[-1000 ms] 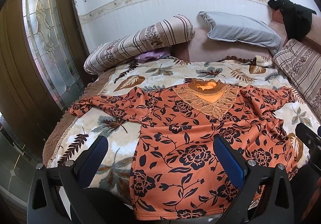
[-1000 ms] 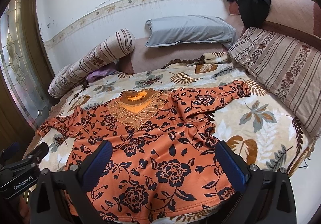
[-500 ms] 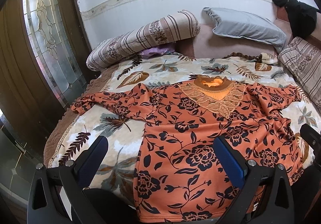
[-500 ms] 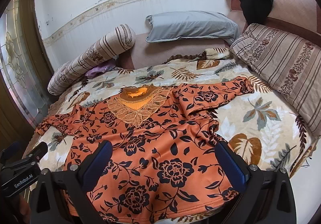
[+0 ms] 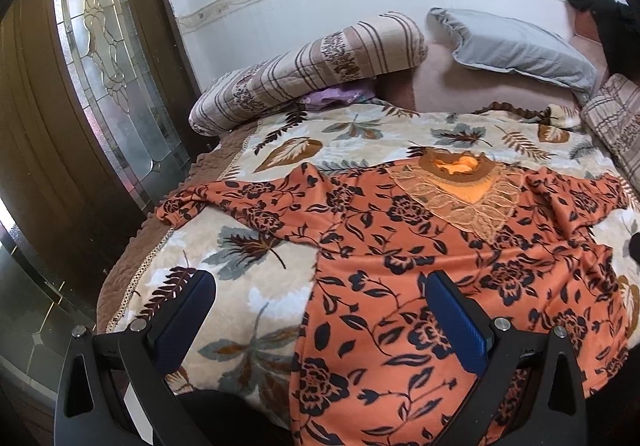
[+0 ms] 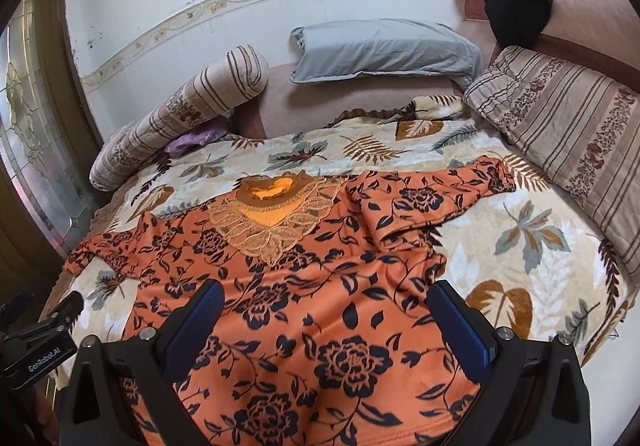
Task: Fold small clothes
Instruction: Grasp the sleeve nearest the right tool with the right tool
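An orange top with black flowers (image 5: 420, 258) lies spread flat on the bed, lace neckline (image 5: 460, 198) at the far side, hem toward me. It also shows in the right wrist view (image 6: 312, 298). Its left sleeve (image 5: 224, 202) reaches toward the bed's left edge; its right sleeve (image 6: 432, 198) lies crumpled toward the right. My left gripper (image 5: 316, 310) is open and empty above the top's left hem edge. My right gripper (image 6: 324, 322) is open and empty above the lower middle of the top. The left gripper's body shows at the lower left of the right wrist view (image 6: 36, 342).
The leaf-print blanket (image 6: 532, 246) covers the bed. A striped bolster (image 5: 308, 66), a grey pillow (image 6: 384, 50) and a striped cushion (image 6: 560, 126) line the far and right sides. A glass-panelled door (image 5: 108, 86) stands at the left. Black clothing (image 6: 516, 6) hangs on the headboard.
Both grippers have moved slightly forward and down over the hem of the top, the left one also panning left. Both stay open; the top has not moved.
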A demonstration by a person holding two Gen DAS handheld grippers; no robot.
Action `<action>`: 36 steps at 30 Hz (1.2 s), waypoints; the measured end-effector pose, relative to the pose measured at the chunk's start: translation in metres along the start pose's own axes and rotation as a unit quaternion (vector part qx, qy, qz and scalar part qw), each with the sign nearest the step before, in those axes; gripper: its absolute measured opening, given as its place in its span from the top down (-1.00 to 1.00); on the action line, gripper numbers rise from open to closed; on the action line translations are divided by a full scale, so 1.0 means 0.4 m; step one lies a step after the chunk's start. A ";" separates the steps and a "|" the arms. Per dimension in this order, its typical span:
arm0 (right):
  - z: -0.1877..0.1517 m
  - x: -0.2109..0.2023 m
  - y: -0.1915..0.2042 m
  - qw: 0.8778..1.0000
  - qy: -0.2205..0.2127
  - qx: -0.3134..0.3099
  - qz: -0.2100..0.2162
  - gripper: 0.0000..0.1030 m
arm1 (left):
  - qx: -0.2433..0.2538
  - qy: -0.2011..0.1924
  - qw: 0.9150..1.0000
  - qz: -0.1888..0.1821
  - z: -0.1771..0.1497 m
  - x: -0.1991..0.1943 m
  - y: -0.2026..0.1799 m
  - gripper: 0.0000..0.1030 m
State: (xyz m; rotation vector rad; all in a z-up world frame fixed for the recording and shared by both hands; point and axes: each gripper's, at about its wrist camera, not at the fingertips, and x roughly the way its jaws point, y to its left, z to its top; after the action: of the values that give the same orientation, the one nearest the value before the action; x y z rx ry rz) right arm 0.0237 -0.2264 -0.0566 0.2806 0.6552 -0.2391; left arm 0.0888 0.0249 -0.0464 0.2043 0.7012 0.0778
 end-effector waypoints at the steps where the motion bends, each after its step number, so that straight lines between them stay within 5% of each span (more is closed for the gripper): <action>1: 0.006 0.005 0.000 1.000 -0.001 0.000 -0.001 -1.00 | 0.000 0.000 1.000 0.004 0.004 0.007 0.003 -1.00; 14: 0.079 0.138 -0.028 1.000 0.008 0.002 -0.012 -1.00 | -0.015 0.013 0.999 0.036 0.042 0.120 0.043 -1.00; 22: 0.213 0.352 -0.322 0.994 0.020 0.106 -0.025 -1.00 | 0.024 0.098 0.995 -0.025 0.097 0.415 -0.092 -1.00; 24: 0.236 0.399 -0.430 0.984 0.027 0.172 -0.021 -1.00 | 0.036 0.126 0.991 -0.040 0.095 0.499 -0.139 -1.00; 28: 0.233 0.509 -0.666 0.932 0.034 0.355 0.070 -0.96 | 0.052 0.188 0.979 -0.059 0.054 0.613 -0.198 -1.00; 31: 0.210 0.583 -0.764 0.902 0.060 0.426 0.046 -0.61 | 0.045 0.165 0.983 -0.067 0.055 0.621 -0.205 -1.00; 36: 0.188 0.679 -0.828 0.877 0.088 0.471 0.038 -0.56 | 0.021 0.157 0.983 -0.090 0.040 0.637 -0.196 -1.00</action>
State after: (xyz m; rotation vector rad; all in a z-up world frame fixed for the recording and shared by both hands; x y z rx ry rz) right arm 0.1735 -0.5962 -0.2296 1.2801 0.6662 -0.4529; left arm 0.2936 -0.0188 -0.2123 0.1698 1.0330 -0.0806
